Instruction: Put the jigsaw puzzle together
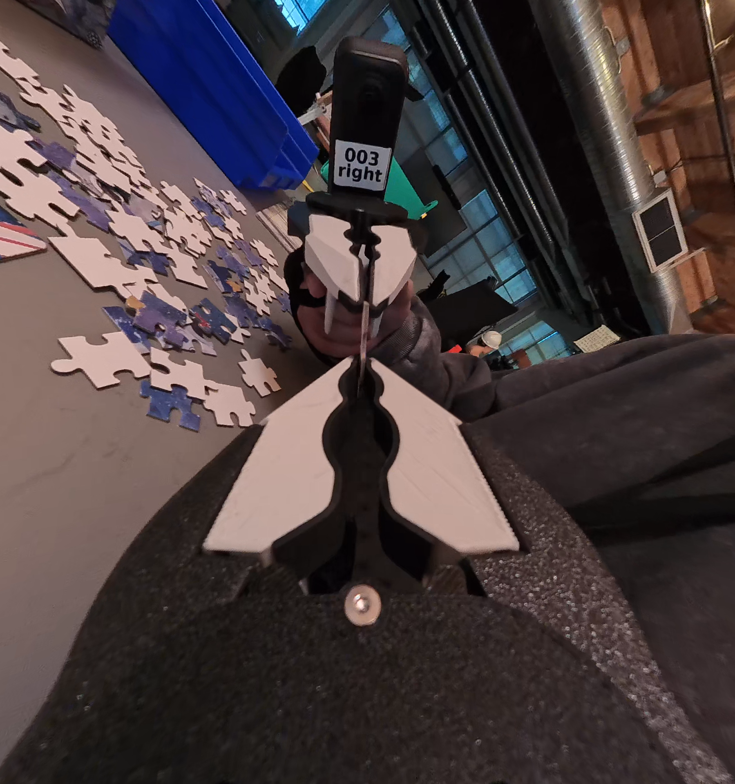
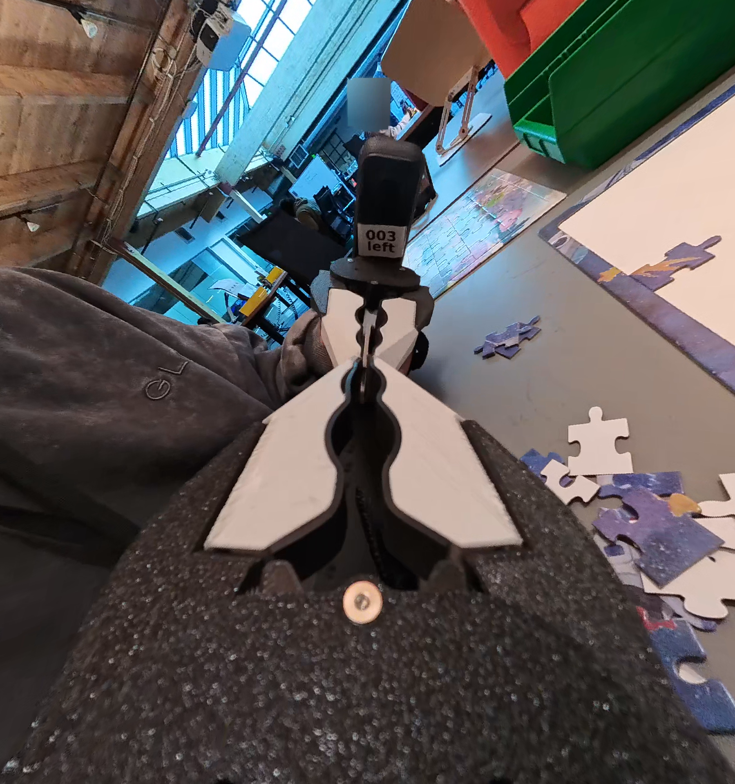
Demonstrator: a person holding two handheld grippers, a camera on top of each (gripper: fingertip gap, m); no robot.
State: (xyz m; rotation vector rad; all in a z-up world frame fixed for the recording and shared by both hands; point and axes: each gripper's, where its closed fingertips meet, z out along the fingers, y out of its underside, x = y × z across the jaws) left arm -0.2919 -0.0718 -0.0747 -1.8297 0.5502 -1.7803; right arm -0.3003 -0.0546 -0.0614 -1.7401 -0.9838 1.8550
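Holding one thin jigsaw piece (image 1: 363, 339) edge-on between them, left hand-held gripper (image 1: 360, 373) and right hand-held gripper (image 2: 363, 373) both clamp it mid-air. Barely begun: loose blue-and-white cardboard pieces (image 1: 136, 254) scattered at 10 o'clock on grey table (image 1: 60, 466); puzzle tray (image 2: 671, 178) at 2 o'clock holds one piece.

An industrial workshop loft: metal duct (image 1: 603, 140), timber walls (image 2: 38, 106), tall windows (image 2: 229, 72), plastic storage bins (image 2: 637, 72).
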